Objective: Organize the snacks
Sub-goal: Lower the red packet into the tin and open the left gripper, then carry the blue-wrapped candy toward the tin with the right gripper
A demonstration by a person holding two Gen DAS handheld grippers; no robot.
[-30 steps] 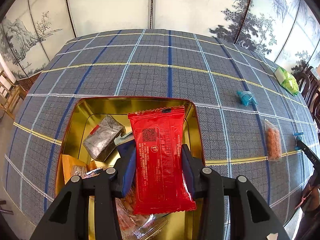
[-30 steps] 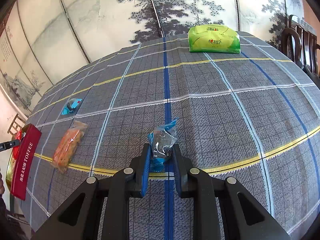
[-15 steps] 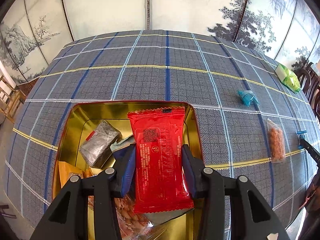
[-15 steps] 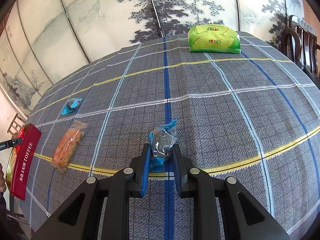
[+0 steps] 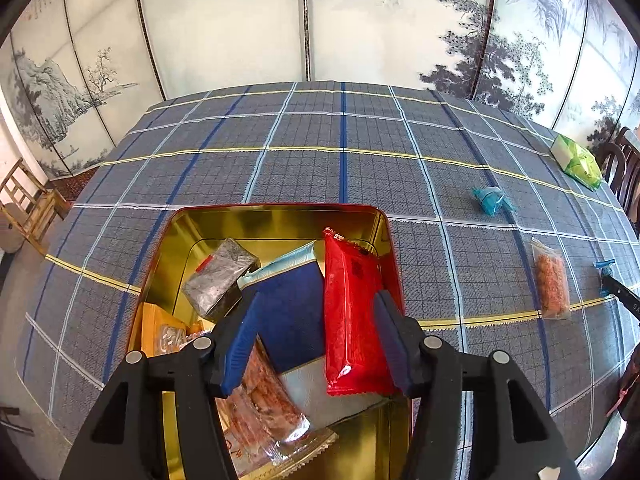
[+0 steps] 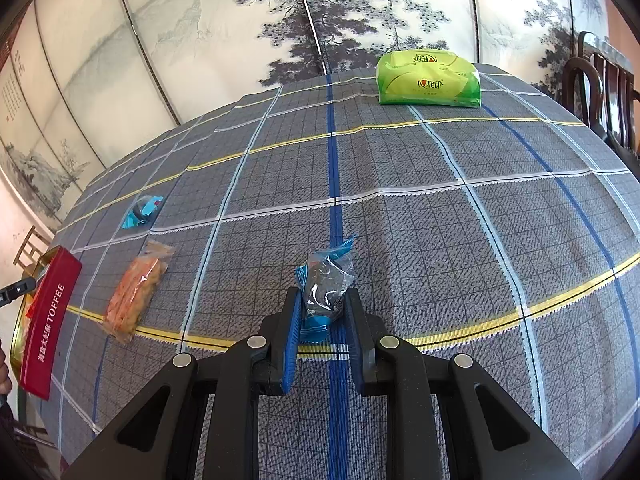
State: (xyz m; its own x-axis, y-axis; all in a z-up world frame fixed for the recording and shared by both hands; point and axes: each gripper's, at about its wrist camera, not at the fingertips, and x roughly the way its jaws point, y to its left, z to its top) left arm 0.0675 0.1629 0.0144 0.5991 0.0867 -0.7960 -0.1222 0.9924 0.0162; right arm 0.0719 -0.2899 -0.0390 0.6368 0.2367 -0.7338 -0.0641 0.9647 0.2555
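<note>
Red packet let go into the tin

The left tool (image 5: 316, 344) had just spread wide, and the red snack packet (image 5: 350, 312) leaned loose inside the gold tin (image 5: 276, 220), lower centre; the right tool (image 6: 322, 326) clamped the blue-wrapped snack (image 6: 326, 284), next to go.

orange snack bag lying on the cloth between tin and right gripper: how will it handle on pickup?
Probably light and floppy: the orange snack bag is a thin clear pouch lying flat on the tablecloth. The film looks glossy, so it may slip between pads. The contents look like crisp pieces, so a hard squeeze could crush them.
</note>
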